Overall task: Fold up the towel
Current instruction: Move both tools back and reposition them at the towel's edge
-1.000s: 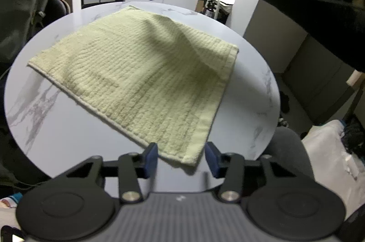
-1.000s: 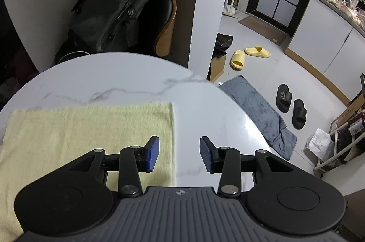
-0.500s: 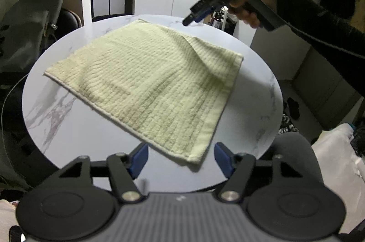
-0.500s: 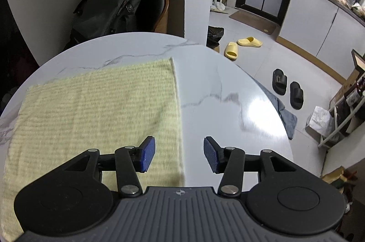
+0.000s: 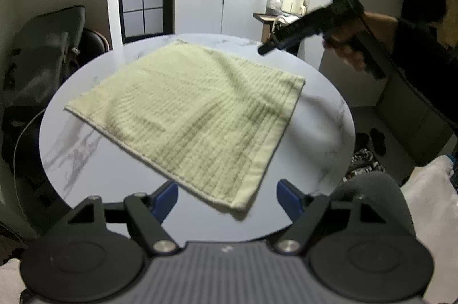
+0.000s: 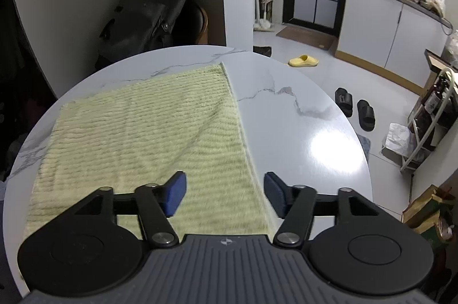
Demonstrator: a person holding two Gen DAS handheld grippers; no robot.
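Note:
A pale yellow-green ribbed towel [image 5: 189, 112] lies spread flat on a round white marble table [image 5: 320, 137]. My left gripper [image 5: 227, 200] is open and empty, held above the table's near edge with the towel's near corner between its blue pads. My right gripper [image 6: 224, 193] is open and empty above the towel [image 6: 143, 132], over its right edge. In the left wrist view the right gripper [image 5: 269, 47] is held in the air beyond the towel's far right corner.
A dark bag on a chair [image 6: 148, 17] stands by the table. Slippers [image 6: 355, 109] and a wire rack [image 6: 429, 126] are on the floor to the right. A kitchen counter [image 5: 220, 9] stands behind. A grey cushion [image 5: 369, 195] is near the table's right edge.
Both grippers have pulled back and up from the towel, and both have opened wider. The towel has not moved.

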